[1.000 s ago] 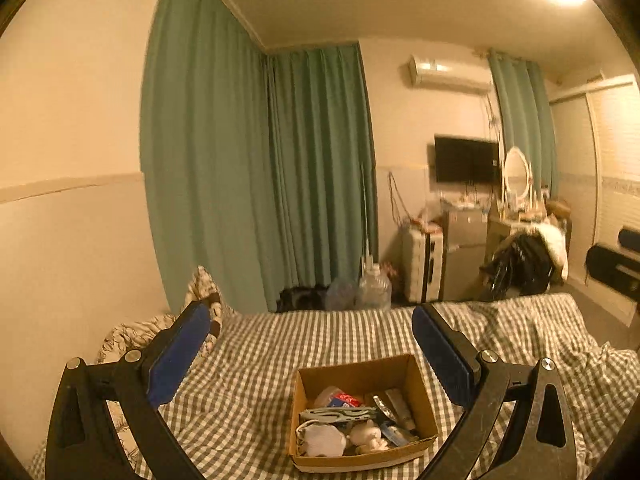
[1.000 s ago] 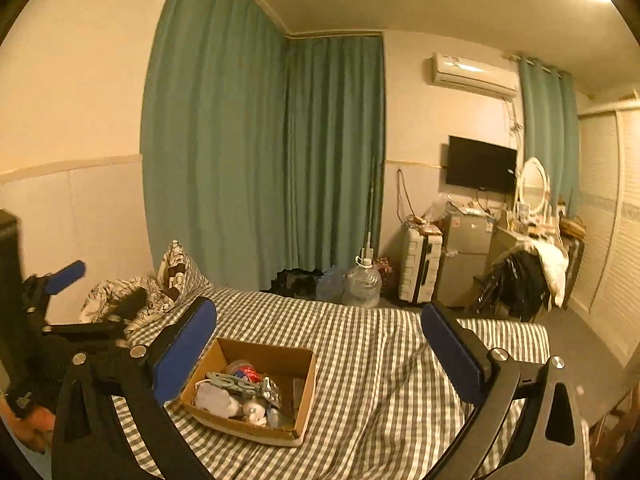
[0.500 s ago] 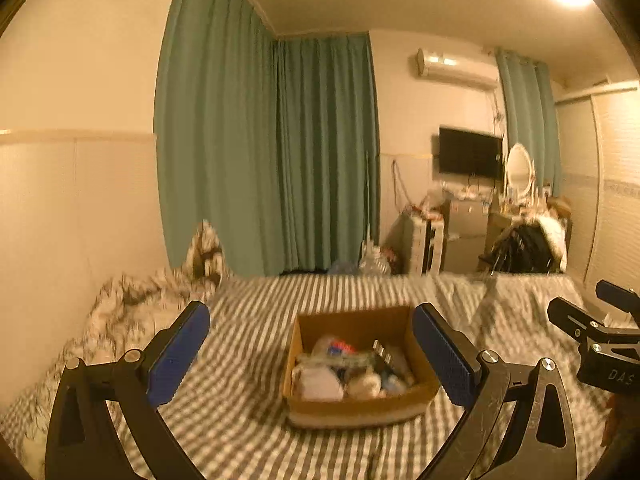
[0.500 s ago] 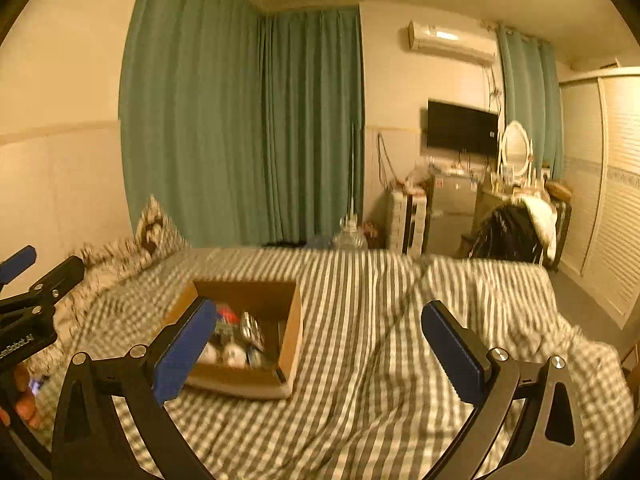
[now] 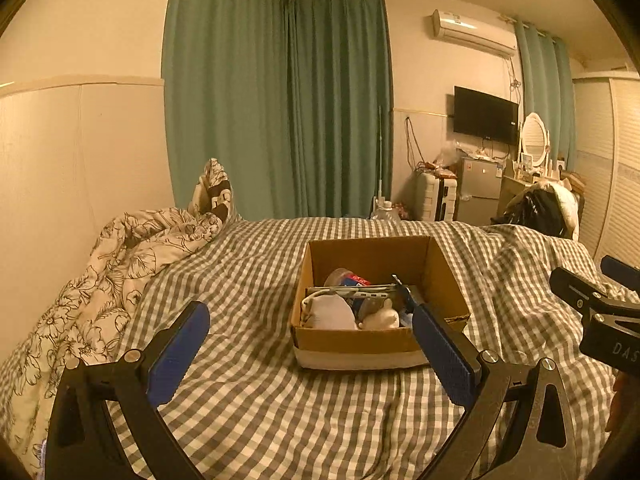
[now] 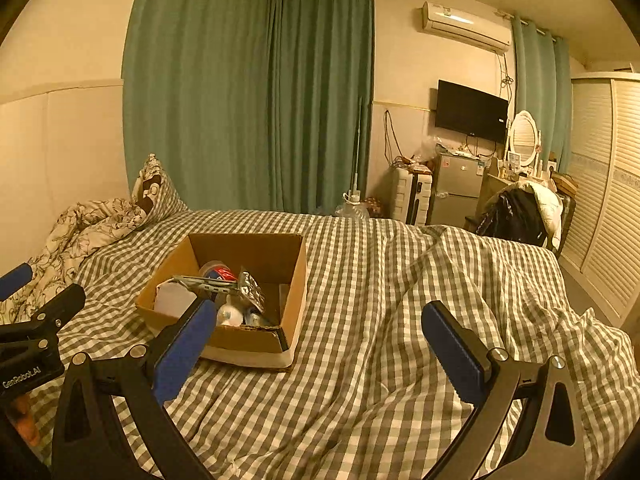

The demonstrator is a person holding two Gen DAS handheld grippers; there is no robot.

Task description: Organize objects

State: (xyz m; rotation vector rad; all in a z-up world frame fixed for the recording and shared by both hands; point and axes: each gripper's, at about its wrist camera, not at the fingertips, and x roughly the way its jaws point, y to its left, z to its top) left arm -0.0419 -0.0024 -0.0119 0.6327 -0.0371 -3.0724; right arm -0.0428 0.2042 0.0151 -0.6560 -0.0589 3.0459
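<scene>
A cardboard box point(image 5: 378, 292) sits open on a bed covered with a grey-and-white checked cover point(image 5: 256, 392), and it holds a jumble of small things: a white pouch point(image 5: 332, 312) at the near left corner, a flat silvery strip point(image 5: 352, 291) lying across the middle, a clear container with a red label point(image 5: 348, 279) behind it, and a small white bottle point(image 5: 382, 319) near the front wall. The left gripper point(image 5: 310, 354) hangs just short of the box with its blue-padded jaws spread wide and empty; the box lies ahead between them, closer to the right pad, whose tip overlaps the near right corner of the box in the left wrist view. The right gripper point(image 6: 320, 354) also has its jaws wide apart and holds nothing; in its view the box point(image 6: 240, 300) lies ahead and to the left, with the left pad's tip in front of the near wall, and bare rumpled cover between the jaws. A flowered quilt point(image 5: 108, 264) is bunched along the wall to the left, green curtains point(image 5: 280, 104) hang behind the bed, and a television point(image 6: 471, 111) is mounted on the far wall.
</scene>
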